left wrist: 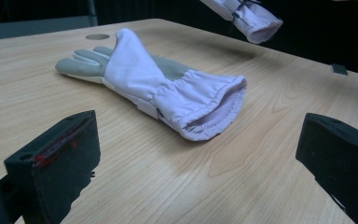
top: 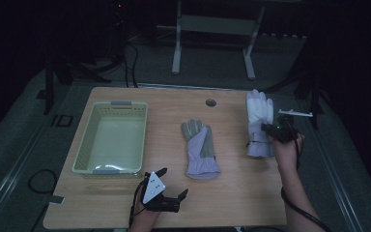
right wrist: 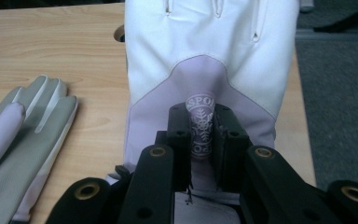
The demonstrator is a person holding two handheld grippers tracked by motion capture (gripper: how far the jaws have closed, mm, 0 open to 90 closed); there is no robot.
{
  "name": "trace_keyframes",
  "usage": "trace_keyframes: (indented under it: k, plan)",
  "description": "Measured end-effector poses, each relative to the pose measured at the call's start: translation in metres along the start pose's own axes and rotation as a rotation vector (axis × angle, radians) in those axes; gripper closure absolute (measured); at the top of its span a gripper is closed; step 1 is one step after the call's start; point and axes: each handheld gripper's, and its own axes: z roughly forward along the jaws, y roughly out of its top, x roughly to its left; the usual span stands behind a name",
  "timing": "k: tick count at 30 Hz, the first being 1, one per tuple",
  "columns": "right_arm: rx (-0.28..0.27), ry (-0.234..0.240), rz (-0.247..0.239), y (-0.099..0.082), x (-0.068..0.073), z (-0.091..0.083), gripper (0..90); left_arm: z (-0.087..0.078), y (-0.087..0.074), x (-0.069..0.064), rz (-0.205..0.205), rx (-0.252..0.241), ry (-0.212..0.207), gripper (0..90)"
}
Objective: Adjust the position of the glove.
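- Pale wood is what we see under everything: the bench [top: 232,203], its near edge running along the bottom of the high view.
- Nearest us, our left claw [top: 175,183] hovers over the front of the bench, jaws set wide apart with nothing between them; a grey three-cornered plate rides on top of it.
- Just past it lies the grey-palmed glove [left wrist: 168,88], flat on the bench at its middle, palm up, thumb folded across, open cuff turned toward the left claw.
- To the left of that glove sits a pale green basket [top: 79,154], holding nothing we can make out.
- On the right side, our right claw [right wrist: 200,133] is pinched tight on a fold of the white glove [right wrist: 205,42], at the logo patch on its lilac back.
- From the left gripper view, the white glove's cuff hangs clear of the bench, casting a shadow beneath; its fingers point away from us.
- Farthest off, a small round hole [top: 210,102] marks the bench near its back edge.
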Motion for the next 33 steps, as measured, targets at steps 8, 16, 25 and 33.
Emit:
trace_keyframes:
  k: [8,16,25,33]
  plan:
    - [0.007,-0.034,0.012,-0.021,0.004,-0.02,78.4,0.001,0.0,0.001,0.0,0.011,-0.01,0.0]
    - [0.005,-0.029,0.064,-0.046,-0.002,-0.044,78.2,0.002,0.001,-0.003,0.034,0.023,-0.01,0.0]
    - [0.022,-0.017,0.073,-0.065,0.002,-0.042,78.1,0.001,0.001,-0.002,0.024,0.019,-0.008,0.0]
    - [0.082,-0.018,0.047,-0.064,0.008,-0.006,77.6,0.001,0.0,0.001,0.003,0.012,-0.009,0.0]
